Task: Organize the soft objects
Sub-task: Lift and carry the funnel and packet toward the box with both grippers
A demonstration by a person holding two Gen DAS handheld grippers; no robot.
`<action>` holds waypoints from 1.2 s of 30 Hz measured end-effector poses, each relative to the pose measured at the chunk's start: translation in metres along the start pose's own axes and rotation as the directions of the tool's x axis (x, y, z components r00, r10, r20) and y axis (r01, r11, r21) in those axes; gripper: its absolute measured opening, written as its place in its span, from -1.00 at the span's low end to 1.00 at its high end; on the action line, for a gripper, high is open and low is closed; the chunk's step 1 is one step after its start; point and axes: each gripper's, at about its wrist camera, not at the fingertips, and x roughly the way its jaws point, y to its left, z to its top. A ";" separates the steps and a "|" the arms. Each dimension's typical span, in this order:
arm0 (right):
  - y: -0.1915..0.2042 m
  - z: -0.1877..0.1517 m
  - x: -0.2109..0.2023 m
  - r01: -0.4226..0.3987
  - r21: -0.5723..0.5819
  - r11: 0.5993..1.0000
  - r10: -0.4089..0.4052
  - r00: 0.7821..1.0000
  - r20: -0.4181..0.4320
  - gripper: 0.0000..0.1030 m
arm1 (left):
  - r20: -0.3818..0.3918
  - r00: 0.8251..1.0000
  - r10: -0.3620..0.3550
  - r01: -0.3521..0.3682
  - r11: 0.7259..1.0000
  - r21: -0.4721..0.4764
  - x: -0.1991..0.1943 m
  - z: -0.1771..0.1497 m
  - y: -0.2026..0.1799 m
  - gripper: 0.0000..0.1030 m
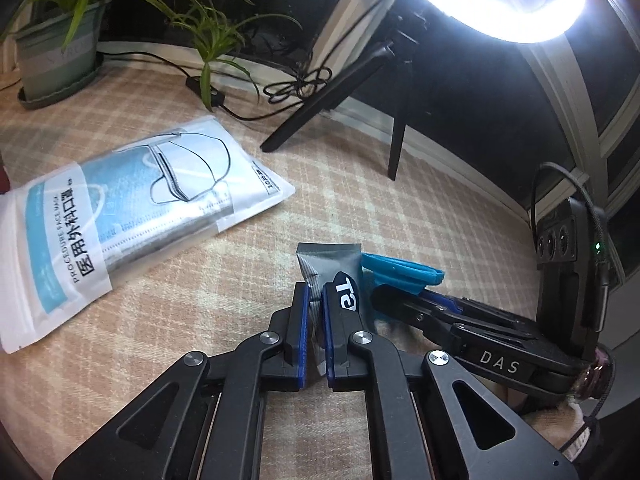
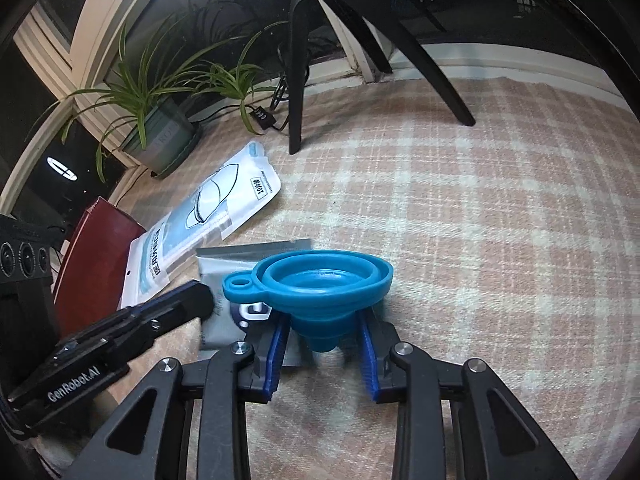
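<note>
**Sachet and funnel gripped side by side**

While the mask pack (image 1: 120,208) lies flat on the checked cloth (image 2: 480,208) at far left, the left tongs (image 1: 316,312) are clamped on a grey sachet (image 1: 320,264). Just to its right, the right tongs (image 2: 324,344) pinch the stem of a blue funnel (image 2: 320,280), rim up. A potted plant (image 2: 160,128) stands far left.
</note>
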 end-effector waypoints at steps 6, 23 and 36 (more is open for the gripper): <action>-0.003 0.000 -0.005 0.005 0.004 1.000 -0.005 1.000 0.007 -0.44 | 0.020 1.000 0.003 -0.003 1.000 0.000 -0.015 0.003 0.006 -0.91; 0.012 0.002 -0.023 -0.003 -0.021 1.000 0.004 0.999 0.043 -0.44 | 0.085 0.996 0.003 -0.006 0.999 0.037 -0.047 0.011 -0.002 -0.92; 0.076 0.018 -0.047 -0.051 -0.141 0.989 0.063 0.994 0.084 -0.45 | 0.213 0.977 0.018 -0.016 1.000 -0.012 -0.122 0.025 0.019 -0.92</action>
